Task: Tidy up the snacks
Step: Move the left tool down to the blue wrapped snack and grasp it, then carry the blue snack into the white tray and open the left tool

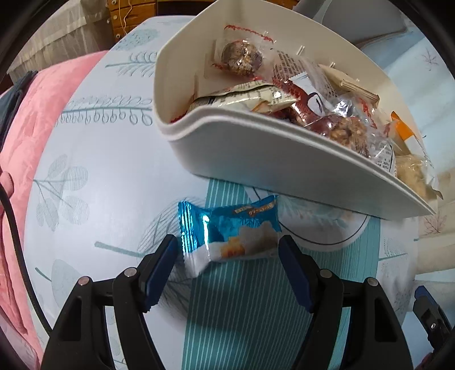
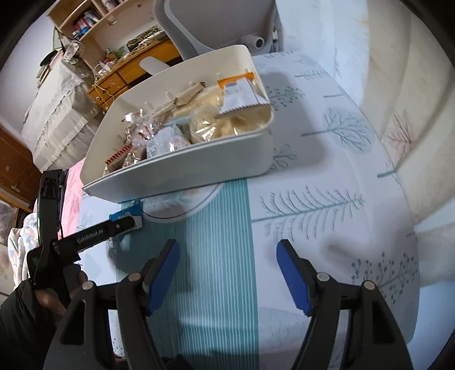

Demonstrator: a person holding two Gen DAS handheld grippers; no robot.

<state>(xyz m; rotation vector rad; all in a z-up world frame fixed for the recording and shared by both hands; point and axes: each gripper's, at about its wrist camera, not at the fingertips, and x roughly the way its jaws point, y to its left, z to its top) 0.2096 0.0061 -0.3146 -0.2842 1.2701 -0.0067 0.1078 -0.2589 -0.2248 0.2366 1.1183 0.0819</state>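
Note:
A blue and white snack packet lies on the patterned cloth, between the fingertips of my open left gripper, which does not clamp it. Just beyond it stands a white bin holding several wrapped snacks. In the right wrist view the same bin sits ahead and to the left, and the packet peeks out under the left gripper's finger. My right gripper is open and empty over the teal striped band of the cloth.
A pink blanket lies along the left edge. A grey office chair and a wooden desk with shelves stand behind the bin. A cream cushion lies to the right.

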